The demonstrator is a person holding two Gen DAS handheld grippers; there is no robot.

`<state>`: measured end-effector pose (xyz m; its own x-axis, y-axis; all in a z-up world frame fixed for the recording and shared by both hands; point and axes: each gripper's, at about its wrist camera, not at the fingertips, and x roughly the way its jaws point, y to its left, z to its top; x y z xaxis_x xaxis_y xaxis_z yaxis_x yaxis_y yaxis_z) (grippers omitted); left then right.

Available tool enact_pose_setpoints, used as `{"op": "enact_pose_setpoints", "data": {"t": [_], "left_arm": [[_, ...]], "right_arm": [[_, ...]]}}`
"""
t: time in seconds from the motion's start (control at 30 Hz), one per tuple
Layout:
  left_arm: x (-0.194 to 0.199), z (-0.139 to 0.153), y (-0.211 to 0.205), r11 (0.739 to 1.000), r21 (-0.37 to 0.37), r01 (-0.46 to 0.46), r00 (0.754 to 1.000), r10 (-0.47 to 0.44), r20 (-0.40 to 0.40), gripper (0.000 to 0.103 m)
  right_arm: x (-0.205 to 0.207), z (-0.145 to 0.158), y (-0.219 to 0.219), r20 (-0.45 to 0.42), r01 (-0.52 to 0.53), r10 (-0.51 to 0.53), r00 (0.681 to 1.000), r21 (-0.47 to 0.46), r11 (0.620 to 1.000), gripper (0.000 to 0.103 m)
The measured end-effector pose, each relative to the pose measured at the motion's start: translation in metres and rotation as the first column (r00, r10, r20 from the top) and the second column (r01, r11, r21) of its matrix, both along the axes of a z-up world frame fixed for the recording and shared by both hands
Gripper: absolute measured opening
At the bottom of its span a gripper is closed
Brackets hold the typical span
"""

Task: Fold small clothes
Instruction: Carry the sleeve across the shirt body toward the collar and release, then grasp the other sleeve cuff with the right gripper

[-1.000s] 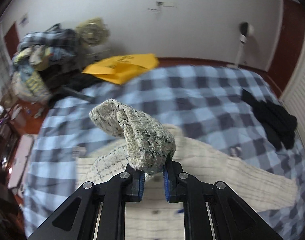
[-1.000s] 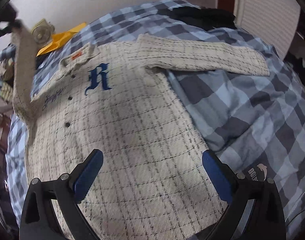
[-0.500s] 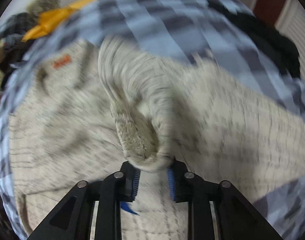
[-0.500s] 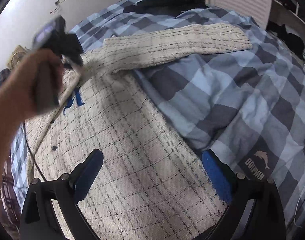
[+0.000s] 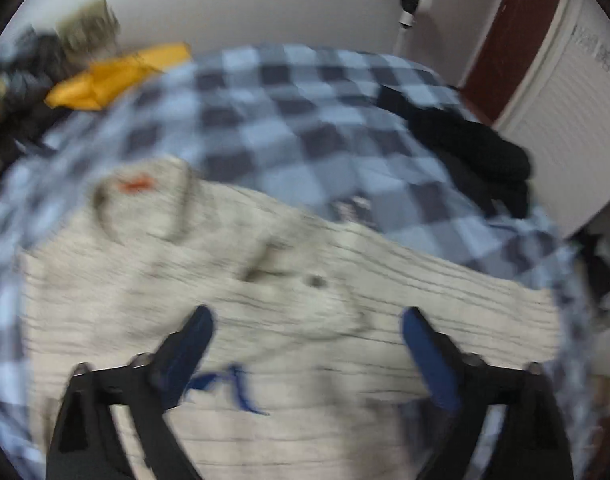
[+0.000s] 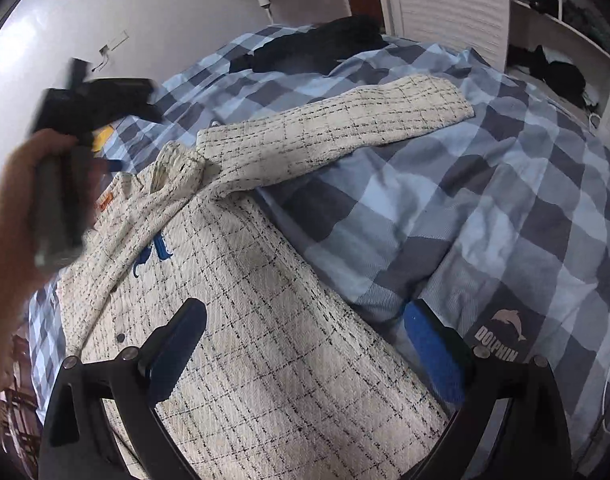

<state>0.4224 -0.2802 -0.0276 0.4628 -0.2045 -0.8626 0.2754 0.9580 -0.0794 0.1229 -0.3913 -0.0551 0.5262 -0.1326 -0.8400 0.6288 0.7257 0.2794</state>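
Note:
A cream tweed jacket with black check lines and a blue letter lies flat on the blue checked bed cover. One sleeve stretches out to the right; the other sleeve lies folded across the chest. My left gripper is open and empty above the jacket, in a blurred view. It also shows in the right wrist view, held in a hand. My right gripper is open over the jacket's lower right edge.
A black garment lies at the bed's far end. A yellow bag and a clothes pile are beyond the far left. A white louvred door and shelves stand to the right.
My left gripper was shut on the left sleeve's cuff, carried it over the jacket's chest, then opened and let it go. The right gripper stayed open and shifted slightly right.

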Motion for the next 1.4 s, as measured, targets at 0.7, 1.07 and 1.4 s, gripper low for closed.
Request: {"op": "enact_pose_setpoints", "data": {"t": [0.7,1.07,1.4], "left_arm": [[0.017,-0.136,-0.033,0.968,0.216,0.129,0.988,-0.107,-0.113,0.103],[-0.106,0.007,0.068,0.986,0.148,0.083,0.994,-0.093,0.061,0.103],[-0.258,0.073,0.224,0.965,0.26,-0.037,0.982,-0.013,0.187,0.103]], "right_arm": [[0.008,-0.005,0.009,-0.012,-0.047,0.047,0.999,-0.034,0.998,0.098],[0.013,-0.009,0.005,-0.046,-0.047,0.045,0.998,-0.05,0.998,0.098],[0.006,-0.001,-0.001,-0.004,-0.046,0.046,0.999,-0.042,0.998,0.098]]}}
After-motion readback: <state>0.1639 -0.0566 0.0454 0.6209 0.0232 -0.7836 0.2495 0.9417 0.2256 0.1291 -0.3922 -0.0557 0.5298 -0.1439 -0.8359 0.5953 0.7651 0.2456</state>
